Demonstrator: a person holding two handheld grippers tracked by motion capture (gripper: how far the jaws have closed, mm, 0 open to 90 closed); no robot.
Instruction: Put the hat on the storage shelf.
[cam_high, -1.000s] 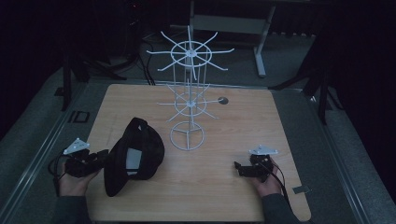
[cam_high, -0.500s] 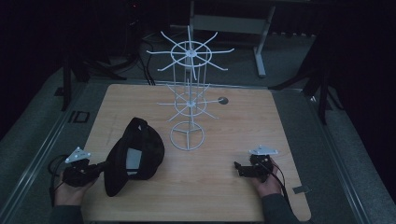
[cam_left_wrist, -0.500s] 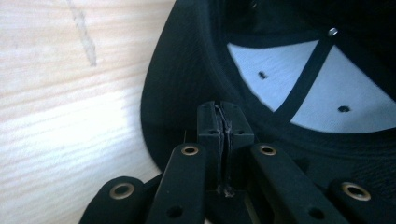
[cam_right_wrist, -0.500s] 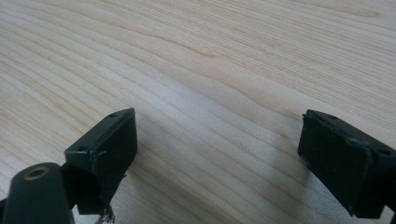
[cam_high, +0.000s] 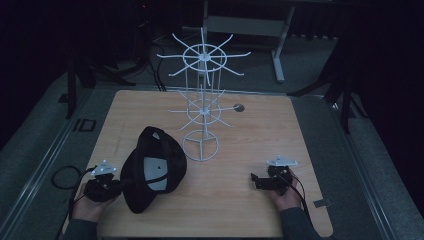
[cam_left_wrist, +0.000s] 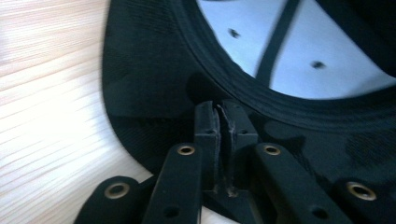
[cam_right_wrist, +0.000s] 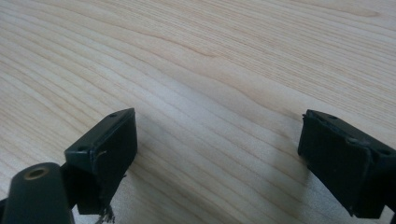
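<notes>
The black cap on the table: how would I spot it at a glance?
Start at the wooden table and find the white wire rack standing mid-table. Just left of its round base lies the cap, upside down. It is the one soft, dark thing there, showing a pale grey lining inside.

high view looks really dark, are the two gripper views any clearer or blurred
High view: dim, floor nearly black, white wire rack stands out. Left gripper view: bright, motion-smeared wood grain and soft cap edges. Right gripper view: sharp wood grain, evenly lit, soft shadows beside the open tongs.
</notes>
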